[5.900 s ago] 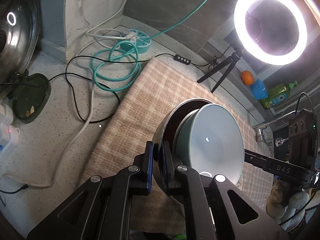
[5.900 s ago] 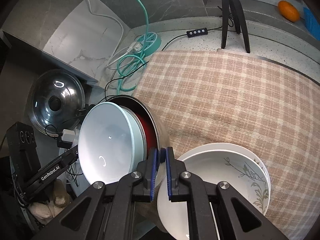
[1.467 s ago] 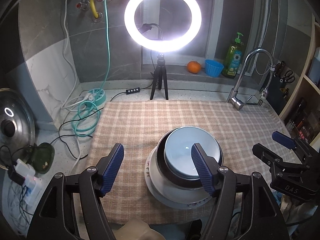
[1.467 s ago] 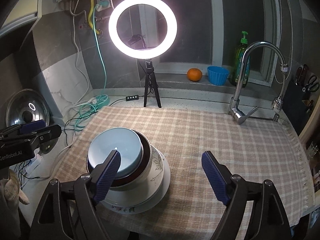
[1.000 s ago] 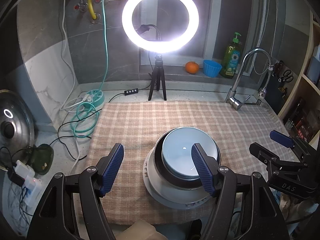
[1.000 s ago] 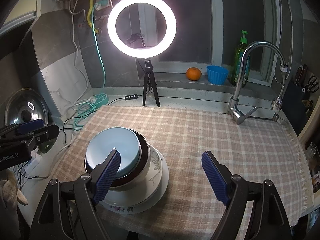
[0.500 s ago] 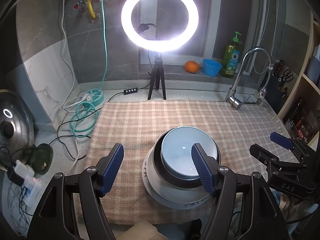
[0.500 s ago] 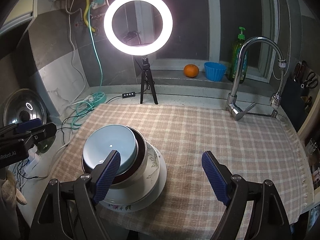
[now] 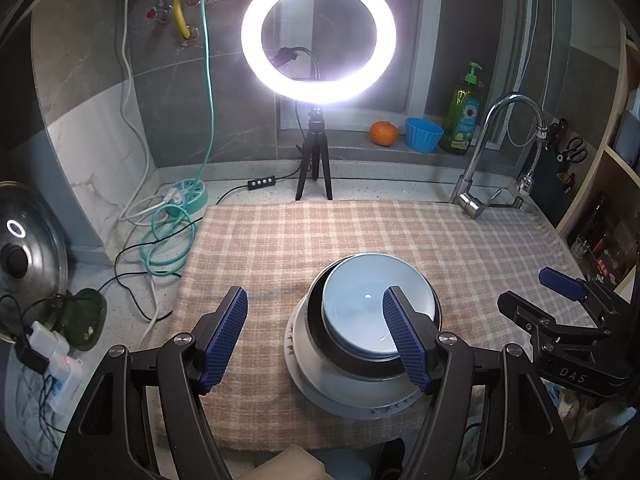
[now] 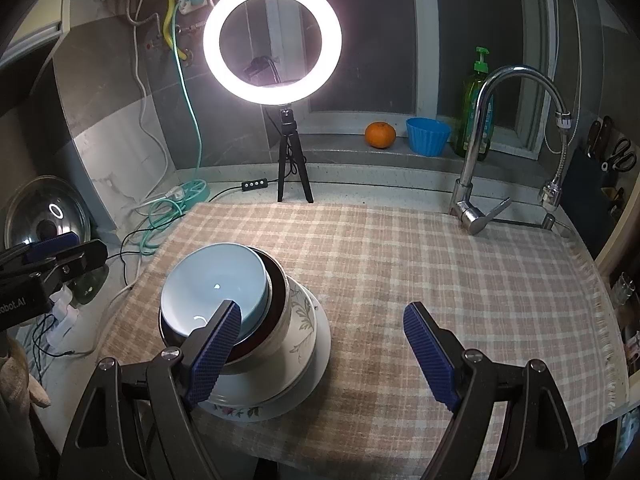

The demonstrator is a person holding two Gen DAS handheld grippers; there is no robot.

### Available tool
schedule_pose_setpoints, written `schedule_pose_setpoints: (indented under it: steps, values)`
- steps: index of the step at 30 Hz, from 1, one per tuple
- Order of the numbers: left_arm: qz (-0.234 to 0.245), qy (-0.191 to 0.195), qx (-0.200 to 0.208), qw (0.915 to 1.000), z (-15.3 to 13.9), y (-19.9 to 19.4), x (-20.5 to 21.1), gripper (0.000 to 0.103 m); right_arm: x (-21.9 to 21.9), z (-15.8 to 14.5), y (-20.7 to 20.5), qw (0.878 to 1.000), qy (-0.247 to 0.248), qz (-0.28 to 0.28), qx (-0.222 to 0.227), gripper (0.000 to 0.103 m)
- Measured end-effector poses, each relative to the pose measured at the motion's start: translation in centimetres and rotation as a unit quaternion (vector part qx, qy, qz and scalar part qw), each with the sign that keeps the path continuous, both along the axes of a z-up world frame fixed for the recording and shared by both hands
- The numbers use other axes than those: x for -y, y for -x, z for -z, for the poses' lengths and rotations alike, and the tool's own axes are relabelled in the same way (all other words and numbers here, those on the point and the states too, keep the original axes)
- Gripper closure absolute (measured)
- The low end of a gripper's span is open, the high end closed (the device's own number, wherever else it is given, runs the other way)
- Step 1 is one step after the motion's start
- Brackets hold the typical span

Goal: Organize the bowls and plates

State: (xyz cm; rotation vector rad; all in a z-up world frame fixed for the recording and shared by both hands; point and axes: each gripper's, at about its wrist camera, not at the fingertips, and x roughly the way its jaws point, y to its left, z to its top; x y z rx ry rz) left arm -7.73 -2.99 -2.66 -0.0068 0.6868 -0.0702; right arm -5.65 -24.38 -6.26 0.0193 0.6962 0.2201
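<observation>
**Both claws wide, stack nested on the cloth**

Left claw (image 9: 314,334) and right claw (image 10: 322,354) spread wide, gripping nothing, hovering short of the stack. Pale blue glazed ceramic bowl (image 9: 374,314) nested empty inside dark steel-walled bowl (image 9: 344,354), that inside white floral ceramic bowl (image 10: 302,320), all on white floral plate (image 10: 320,360). Likely heavy as one, stiff, slick-glazed, breakable; best pinched at a rim, one piece per lift. Beneath: beige checked cloth (image 10: 440,272) over speckled counter (image 9: 132,292).
</observation>
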Motion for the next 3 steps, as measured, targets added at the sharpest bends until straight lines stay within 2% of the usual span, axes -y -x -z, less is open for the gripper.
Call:
schedule_pose_setpoints:
  steps: [3]
  values:
    - [-0.002, 0.0, -0.003, 1.0, 0.14, -0.21, -0.21, 0.033, 0.1, 0.11, -0.15, 1.0, -0.001, 0.001, -0.002, 0.023]
